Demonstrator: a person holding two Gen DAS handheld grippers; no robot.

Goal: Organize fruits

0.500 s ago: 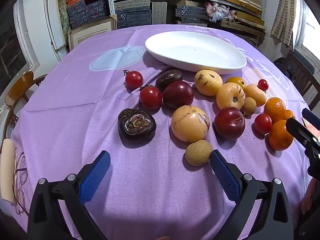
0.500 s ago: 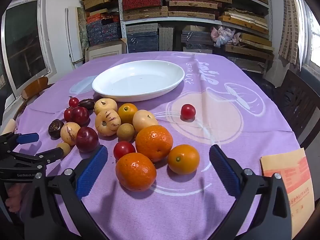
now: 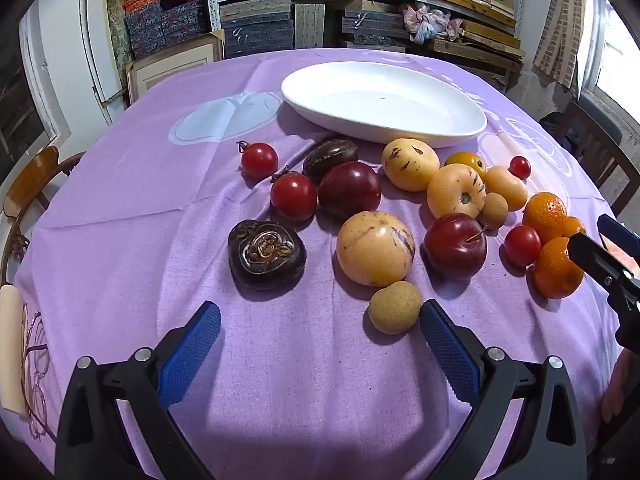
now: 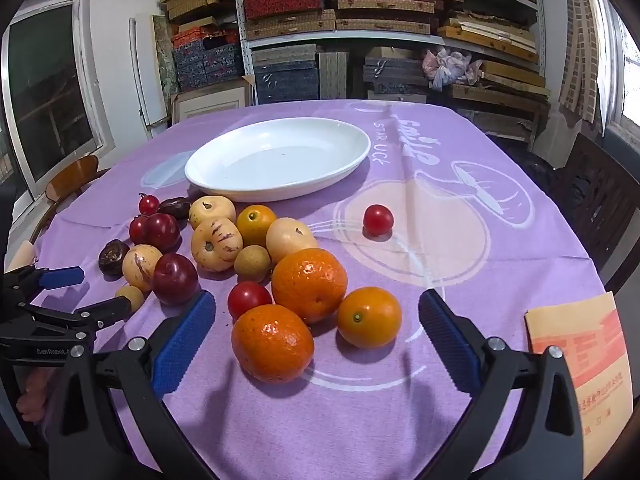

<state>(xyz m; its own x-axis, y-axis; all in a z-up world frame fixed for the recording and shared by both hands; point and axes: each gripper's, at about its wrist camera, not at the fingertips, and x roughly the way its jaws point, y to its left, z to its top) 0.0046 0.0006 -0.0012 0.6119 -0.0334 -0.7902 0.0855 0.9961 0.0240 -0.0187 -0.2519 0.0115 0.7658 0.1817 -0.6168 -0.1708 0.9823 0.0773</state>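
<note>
Several fruits lie on a purple tablecloth in front of an empty white oval plate (image 3: pixel 384 98) (image 4: pixel 280 158). My left gripper (image 3: pixel 320 338) is open and empty; a small tan fruit (image 3: pixel 394 307) sits by its right finger, a dark wrinkled fruit (image 3: pixel 266 254) and a big yellow fruit (image 3: pixel 375 248) lie ahead. My right gripper (image 4: pixel 316 332) is open and empty, with an orange (image 4: pixel 273 343), a larger orange (image 4: pixel 309 284) and a small orange fruit (image 4: pixel 369 317) between its fingers. A lone cherry tomato (image 4: pixel 377 219) lies further right.
An orange paper packet (image 4: pixel 580 356) lies at the table's right edge. Eyeglasses (image 3: pixel 34 364) lie at the left edge. Wooden chairs (image 3: pixel 28 184) (image 4: pixel 600 200) stand around the table. Shelves with boxes fill the back wall.
Both grippers have moved slightly forward toward the fruits. Nothing was picked up or shifted.
</note>
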